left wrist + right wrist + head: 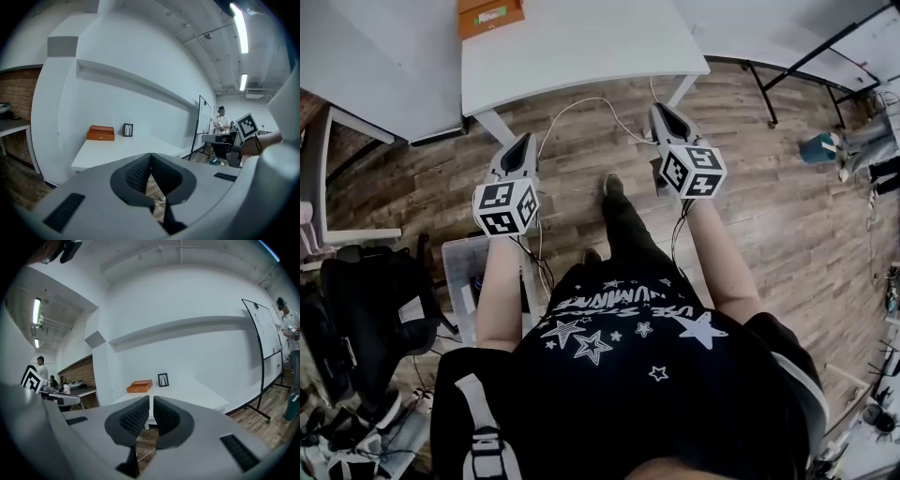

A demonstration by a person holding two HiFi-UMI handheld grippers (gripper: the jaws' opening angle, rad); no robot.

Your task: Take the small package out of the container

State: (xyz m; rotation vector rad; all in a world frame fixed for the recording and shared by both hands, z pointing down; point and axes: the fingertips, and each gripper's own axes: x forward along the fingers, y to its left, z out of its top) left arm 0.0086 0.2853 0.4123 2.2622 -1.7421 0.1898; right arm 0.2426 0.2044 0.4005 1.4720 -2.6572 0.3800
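Observation:
An orange-brown box (pixel 490 16) lies on the far part of a white table (pixel 581 56). It is also in the left gripper view (pixel 101 133) and the right gripper view (pixel 139 386), lid down, with a small framed picture (pixel 128 130) beside it. No small package shows. My left gripper (pixel 521 141) hangs over the wooden floor short of the table's near edge, its pads (pixel 140 171) meeting at the tips with nothing held. My right gripper (pixel 660 111) is level with it, near the table's right leg. Only a thin slit separates its pads (pixel 136 416), and nothing is in it.
A clear plastic bin (pixel 464 281) and dark bags (pixel 366 300) sit on the floor to my left. A second white table (pixel 375 66) stands at the upper left. A whiteboard on a stand (pixel 262 333) and a standing person (pixel 288 324) are off to the right.

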